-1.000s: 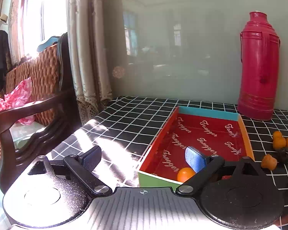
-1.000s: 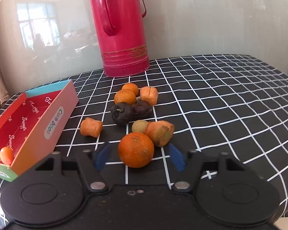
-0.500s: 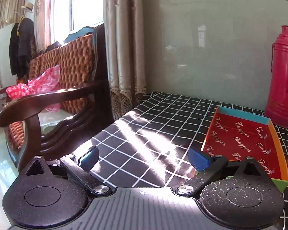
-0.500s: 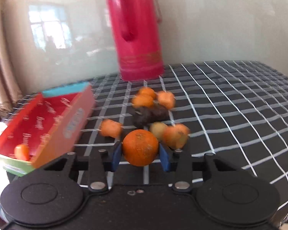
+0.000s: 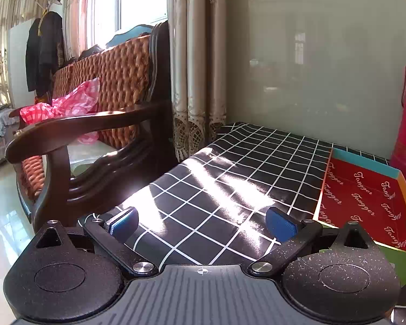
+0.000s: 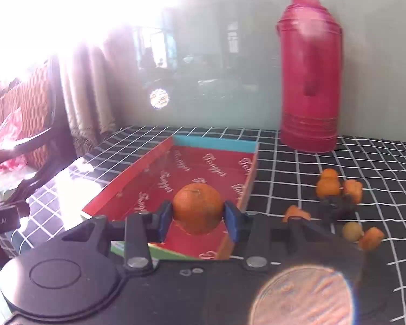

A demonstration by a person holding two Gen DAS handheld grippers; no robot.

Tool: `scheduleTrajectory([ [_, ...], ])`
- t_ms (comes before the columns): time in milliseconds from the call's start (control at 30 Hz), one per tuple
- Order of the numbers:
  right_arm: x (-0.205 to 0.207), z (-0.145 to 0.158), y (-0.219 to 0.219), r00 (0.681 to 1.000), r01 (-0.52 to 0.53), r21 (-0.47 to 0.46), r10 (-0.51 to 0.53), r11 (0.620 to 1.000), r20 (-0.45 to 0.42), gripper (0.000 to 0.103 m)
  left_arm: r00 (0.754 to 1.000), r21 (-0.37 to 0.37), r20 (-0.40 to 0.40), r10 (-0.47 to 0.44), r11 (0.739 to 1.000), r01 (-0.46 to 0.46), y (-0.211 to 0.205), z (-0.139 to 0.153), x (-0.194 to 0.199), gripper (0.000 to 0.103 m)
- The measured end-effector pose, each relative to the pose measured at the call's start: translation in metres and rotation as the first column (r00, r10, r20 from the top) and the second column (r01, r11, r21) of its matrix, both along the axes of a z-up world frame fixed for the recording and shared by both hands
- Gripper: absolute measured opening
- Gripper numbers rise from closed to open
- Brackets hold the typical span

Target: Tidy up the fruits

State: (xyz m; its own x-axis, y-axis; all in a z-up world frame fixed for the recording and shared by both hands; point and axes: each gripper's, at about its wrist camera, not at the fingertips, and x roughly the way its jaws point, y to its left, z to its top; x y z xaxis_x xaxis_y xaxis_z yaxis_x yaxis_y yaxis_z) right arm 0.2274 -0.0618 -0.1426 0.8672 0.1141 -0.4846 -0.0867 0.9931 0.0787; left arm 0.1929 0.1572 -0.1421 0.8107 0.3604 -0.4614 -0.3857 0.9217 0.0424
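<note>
Orange skin fills the gap between the blue pads of the right gripper (image 6: 197, 214), which is clamped on a round orange (image 6: 197, 208); the jaws have just been closing onto it and both pads press its sides. The fruit is carried above the near end of the red-lined box (image 6: 138, 181), probably so it can be let go inside rather than rolled over the wall. Being nearly a ball, it has no real long axis; a small dimple near its top suggests the stem end faces up, though blur makes that uncertain. The box runs lengthwise away from the camera toward its blue far wall, near the pink thermos (image 6: 310, 81).

Other fruits (image 6: 335, 197) sit in a loose cluster on the checked counter (image 6: 379, 162) to the right of the box, waiting their turn by the look of it.

The left gripper (image 5: 201, 220) hangs over bare counter beside the box (image 5: 365, 197), jaws spread wide with nothing between them, apparently kept clear of the drop.
</note>
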Motion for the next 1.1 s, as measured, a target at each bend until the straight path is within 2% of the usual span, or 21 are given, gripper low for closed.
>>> scheduleTrajectory([
  [267, 0.006, -0.01, 0.018, 0.999, -0.035, -0.032, 0.034, 0.999, -0.041, 0.035, 1.0, -0.004, -0.009, 0.022, 1.0, -0.023, 0.01, -0.003, -0.001, 0.1],
  [333, 0.006, -0.009, 0.02, 0.998, -0.037, -0.031, 0.036, 0.999, -0.043, 0.042, 1.0, -0.003, -0.01, 0.021, 1.0, -0.021, 0.01, -0.003, -0.001, 0.099],
  [367, 0.005, -0.008, 0.02, 0.999, -0.038, -0.032, 0.037, 0.999, -0.035, 0.051, 1.0, -0.003, -0.009, 0.021, 1.0, -0.021, 0.01, -0.003, -0.001, 0.099],
  [400, 0.003, -0.006, 0.021, 0.999, -0.037, -0.036, 0.036, 0.999, -0.022, 0.065, 1.0, -0.003, -0.009, 0.019, 1.0, -0.02, 0.009, -0.003, 0.0, 0.099],
  [433, 0.001, -0.004, 0.021, 0.999, -0.034, -0.04, 0.034, 0.999, -0.005, 0.07, 1.0, -0.003, -0.009, 0.016, 1.0, -0.017, 0.009, -0.003, 0.0, 0.099],
  [467, -0.003, -0.002, 0.021, 0.999, -0.03, -0.048, 0.031, 0.998, 0.016, 0.074, 1.0, -0.002, -0.009, 0.013, 1.0, -0.013, 0.007, -0.003, 0.0, 0.1],
  [533, -0.01, 0.003, 0.019, 0.998, -0.029, -0.069, 0.032, 0.997, 0.053, 0.075, 1.0, -0.003, -0.008, -0.001, 1.0, 0.001, 0.003, -0.003, 0.001, 0.1],
  [600, -0.018, 0.006, 0.015, 0.996, -0.013, -0.092, 0.02, 0.996, 0.083, 0.082, 1.0, -0.001, -0.003, -0.019, 1.0, 0.019, -0.003, -0.002, 0.002, 0.1],
  [667, -0.026, 0.009, 0.005, 0.994, 0.018, -0.105, -0.006, 0.994, 0.113, 0.089, 0.999, 0.004, 0.002, -0.043, 0.999, 0.043, -0.012, -0.001, 0.002, 0.1],
  [767, -0.038, 0.011, -0.017, 0.985, 0.087, -0.129, -0.066, 0.988, 0.158, 0.092, 0.994, 0.008, 0.025, -0.104, 0.995, 0.104, -0.034, 0.002, 0.002, 0.1],
  [933, -0.054, 0.011, -0.067, 0.955, 0.232, -0.151, -0.196, 0.961, 0.221, 0.097, 0.968, 0.059, 0.058, -0.246, 0.968, 0.243, -0.088, 0.005, 0.001, 0.1],
  [1033, -0.061, 0.008, -0.099, 0.926, 0.332, -0.143, -0.293, 0.932, 0.238, 0.097, 0.936, 0.078, 0.068, -0.345, 0.937, 0.339, -0.125, 0.006, 0.001, 0.1],
  [1100, -0.067, 0.006, -0.121, 0.895, 0.409, -0.139, -0.368, 0.902, 0.251, 0.097, 0.907, 0.093, 0.076, -0.413, 0.909, 0.406, -0.153, 0.007, 0.0, 0.1],
])
